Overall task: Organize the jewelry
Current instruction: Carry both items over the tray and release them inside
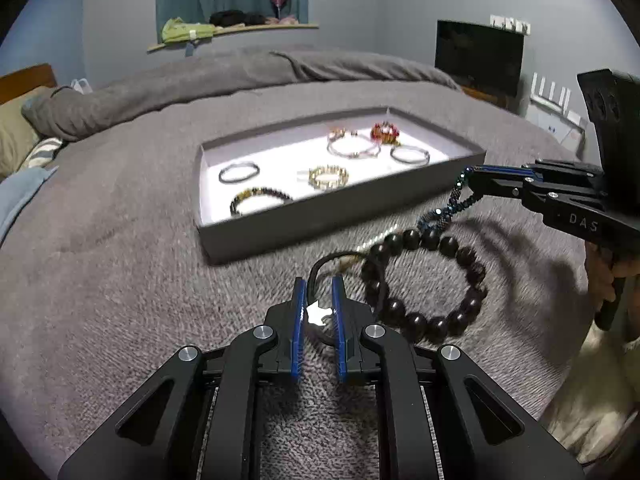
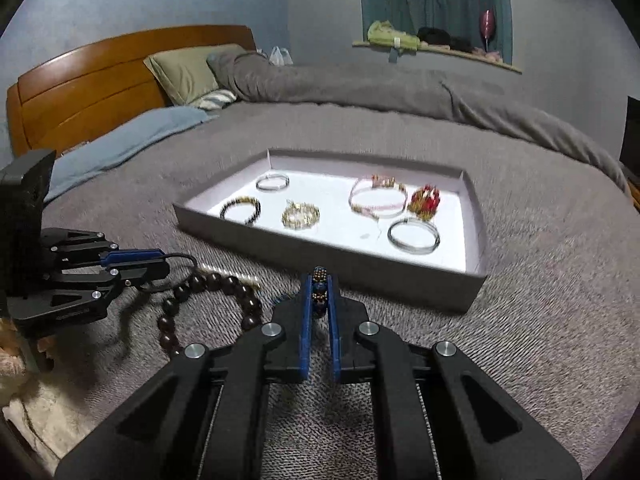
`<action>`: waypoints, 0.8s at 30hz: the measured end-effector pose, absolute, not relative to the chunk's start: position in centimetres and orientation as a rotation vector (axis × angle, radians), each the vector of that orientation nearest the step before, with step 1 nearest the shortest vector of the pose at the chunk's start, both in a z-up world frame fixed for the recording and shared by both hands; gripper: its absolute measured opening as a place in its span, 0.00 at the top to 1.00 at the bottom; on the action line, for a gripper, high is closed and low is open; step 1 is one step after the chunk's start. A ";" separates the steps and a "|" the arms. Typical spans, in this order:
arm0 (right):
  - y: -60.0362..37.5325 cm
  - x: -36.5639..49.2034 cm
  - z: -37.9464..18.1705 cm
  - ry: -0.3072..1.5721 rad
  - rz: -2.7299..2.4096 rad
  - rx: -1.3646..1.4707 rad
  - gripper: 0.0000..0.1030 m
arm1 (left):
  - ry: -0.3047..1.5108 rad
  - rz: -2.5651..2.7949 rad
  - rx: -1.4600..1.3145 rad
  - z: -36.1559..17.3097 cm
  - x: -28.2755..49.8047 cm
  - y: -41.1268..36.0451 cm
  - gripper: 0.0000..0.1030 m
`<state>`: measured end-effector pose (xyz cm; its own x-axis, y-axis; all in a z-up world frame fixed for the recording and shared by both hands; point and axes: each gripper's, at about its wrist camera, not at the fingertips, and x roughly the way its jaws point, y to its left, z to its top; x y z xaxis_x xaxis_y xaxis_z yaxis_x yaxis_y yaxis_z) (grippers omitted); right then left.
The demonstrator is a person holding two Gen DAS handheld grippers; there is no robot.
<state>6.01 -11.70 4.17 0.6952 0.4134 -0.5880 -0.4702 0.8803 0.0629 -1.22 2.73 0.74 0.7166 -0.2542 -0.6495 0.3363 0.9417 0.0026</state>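
Note:
A grey tray (image 1: 320,220) with a white floor lies on the bed and holds several bracelets; it also shows in the right wrist view (image 2: 320,256). My left gripper (image 1: 319,280) is shut on a thin black cord bracelet (image 1: 320,264). A dark wooden bead bracelet (image 1: 424,280) lies on the blanket just right of it, also seen from the right wrist (image 2: 208,308). My right gripper (image 2: 319,280) is shut on a blue beaded bracelet (image 2: 319,284), which hangs from its tips (image 1: 456,200) over the wooden beads, near the tray's front edge.
Grey blanket (image 1: 120,280) covers the bed. Pillows and a wooden headboard (image 2: 100,88) are at the far left. A shelf with clutter (image 1: 224,28) and a dark monitor (image 1: 480,56) stand along the back wall.

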 end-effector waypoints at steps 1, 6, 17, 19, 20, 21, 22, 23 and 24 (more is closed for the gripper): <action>-11.8 5.9 4.6 0.623 0.495 -0.093 0.93 | 0.696 -0.323 0.124 1.0 -1.2 2.7 0.87; -12.1 5.9 6.4 0.581 0.495 -0.086 0.93 | 0.657 -0.331 0.117 3.3 -1.0 2.4 0.87; -12.3 8.7 11.0 0.500 0.505 -0.054 0.93 | 0.566 -0.340 0.078 8.6 3.3 2.9 0.87; -11.7 10.0 11.4 0.500 0.510 -0.059 0.93 | 0.586 -0.350 0.049 8.7 5.1 2.9 0.87; -11.3 10.7 11.4 0.504 0.511 -0.065 0.93 | 0.597 -0.353 0.036 8.6 5.8 2.9 0.87; -11.0 11.4 11.4 0.507 0.509 -0.067 0.93 | 0.613 -0.359 0.018 8.5 6.9 2.8 0.87; -10.8 12.1 11.3 0.512 0.508 -0.067 0.93 | 0.624 -0.355 0.011 8.3 7.8 2.8 0.87; -10.6 12.7 11.2 0.520 0.508 -0.065 0.93 | 0.634 -0.344 0.017 8.1 8.8 2.5 0.87; -10.3 13.7 11.0 0.531 0.508 -0.062 0.93 | 0.637 -0.337 0.027 7.9 9.4 2.4 0.87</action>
<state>13.66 -10.32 10.95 0.7418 0.4477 -0.4993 -0.4789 0.8748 0.0729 9.35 2.42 7.85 0.7515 -0.3003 -0.5874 0.3167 0.9453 -0.0781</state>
